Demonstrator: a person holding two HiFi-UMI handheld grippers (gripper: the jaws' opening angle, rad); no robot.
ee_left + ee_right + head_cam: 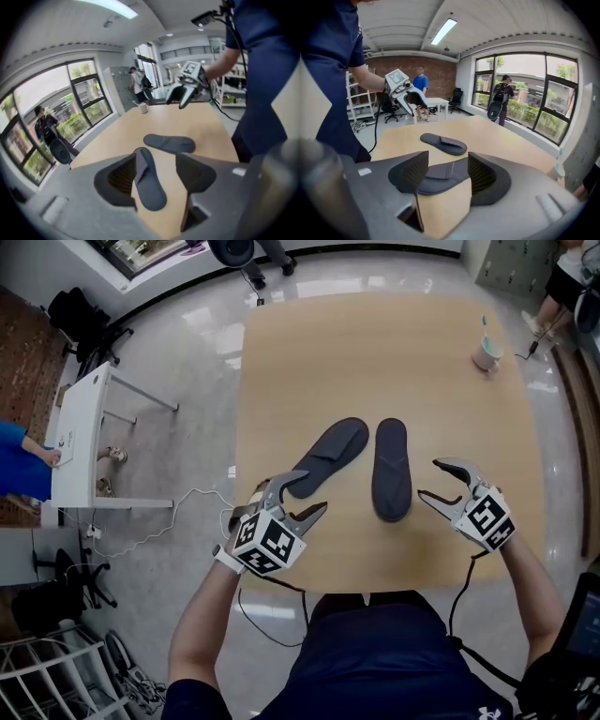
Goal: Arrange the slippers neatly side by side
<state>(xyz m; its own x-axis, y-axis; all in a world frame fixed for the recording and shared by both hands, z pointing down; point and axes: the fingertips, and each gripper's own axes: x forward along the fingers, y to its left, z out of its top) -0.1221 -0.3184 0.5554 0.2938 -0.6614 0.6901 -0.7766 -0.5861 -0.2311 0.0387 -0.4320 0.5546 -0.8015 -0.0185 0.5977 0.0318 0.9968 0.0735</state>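
Two dark grey slippers lie on the wooden table (469, 418). The left slipper (330, 456) lies slanted, its toe leaning right toward the straight right slipper (391, 470). My left gripper (312, 491) hovers open at the left slipper's heel end; in the left gripper view that slipper (149, 180) shows between the spread jaws, pads clear of it. To the right of the right slipper's heel stands my right gripper (428, 478), also open. In the right gripper view the near slipper (440, 180) lies beyond the open jaws and the other slipper (443, 143) farther off.
A white cup with a toothbrush (487, 354) stands near the table's far right corner. A white desk (80, 437) and a cable on the floor (159, 526) are to the left. Office chairs and people stand farther away by the windows.
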